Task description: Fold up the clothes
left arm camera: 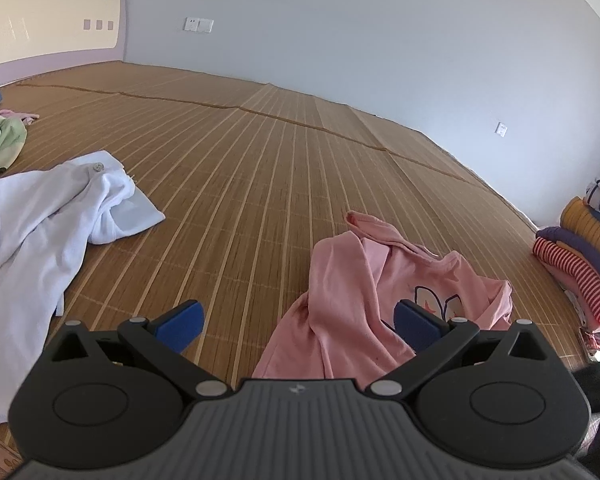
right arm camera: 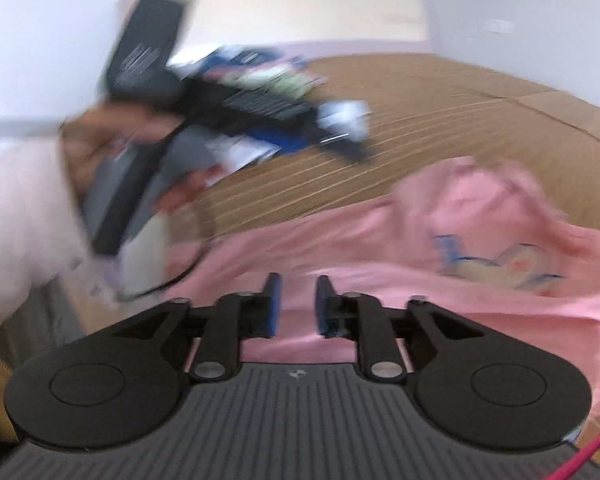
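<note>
A crumpled pink top (left arm camera: 352,296) with a cartoon print lies on the bamboo mat (left arm camera: 260,184), just ahead of my left gripper (left arm camera: 298,325). That gripper is open wide, its right pad over the cloth, and it grips nothing. In the blurred right wrist view the same pink top (right arm camera: 380,248) spreads under my right gripper (right arm camera: 299,306). Its blue pads stand a little apart with only cloth showing behind the gap. A hand (right arm camera: 96,144) at upper left holds the other gripper's black body (right arm camera: 252,106).
A rumpled white garment (left arm camera: 32,220) lies at the left. Green and pink clothes (left arm camera: 0,140) are heaped behind it. A stack of folded clothes (left arm camera: 580,264) sits at the right by the pale wall (left arm camera: 340,32). Bare mat stretches between the garments.
</note>
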A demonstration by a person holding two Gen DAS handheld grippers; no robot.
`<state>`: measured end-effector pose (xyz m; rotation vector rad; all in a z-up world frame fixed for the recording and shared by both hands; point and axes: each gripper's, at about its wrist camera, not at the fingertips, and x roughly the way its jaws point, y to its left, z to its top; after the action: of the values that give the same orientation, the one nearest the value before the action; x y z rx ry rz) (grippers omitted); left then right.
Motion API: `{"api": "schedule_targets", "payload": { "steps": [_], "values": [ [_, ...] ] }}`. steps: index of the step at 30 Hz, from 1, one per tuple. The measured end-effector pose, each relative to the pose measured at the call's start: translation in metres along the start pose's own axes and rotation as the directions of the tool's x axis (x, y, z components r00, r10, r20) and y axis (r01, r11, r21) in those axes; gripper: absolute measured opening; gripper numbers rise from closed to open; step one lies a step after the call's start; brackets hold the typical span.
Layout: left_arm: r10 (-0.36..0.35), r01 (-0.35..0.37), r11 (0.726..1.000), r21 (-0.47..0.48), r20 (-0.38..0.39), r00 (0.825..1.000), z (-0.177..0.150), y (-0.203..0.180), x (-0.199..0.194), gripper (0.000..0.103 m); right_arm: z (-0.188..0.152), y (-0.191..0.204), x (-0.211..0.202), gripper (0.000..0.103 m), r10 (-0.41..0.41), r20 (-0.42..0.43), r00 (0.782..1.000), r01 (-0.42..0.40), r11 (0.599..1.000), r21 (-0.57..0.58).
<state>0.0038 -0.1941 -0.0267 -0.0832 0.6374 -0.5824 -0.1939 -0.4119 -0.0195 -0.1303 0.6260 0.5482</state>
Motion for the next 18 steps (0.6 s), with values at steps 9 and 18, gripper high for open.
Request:
{"api": "schedule_targets", "payload": {
  "steps": [9, 18],
  "values": [
    [0.0, 0.0, 1.0, 0.005, -0.005, 1.0, 0.0, 0.002, -0.002, 0.103, -0.01, 0.032, 0.028, 0.037, 0.004, -0.069, 0.998, -0.011, 0.994, -0.11],
    [0.004, -0.004, 1.0, 0.008, -0.011, 1.0, -0.001, 0.001, -0.001, 0.103, -0.012, 0.007, 0.022, 0.008, -0.023, -0.025, 0.999, 0.022, 1.0, -0.012]
  ]
}}
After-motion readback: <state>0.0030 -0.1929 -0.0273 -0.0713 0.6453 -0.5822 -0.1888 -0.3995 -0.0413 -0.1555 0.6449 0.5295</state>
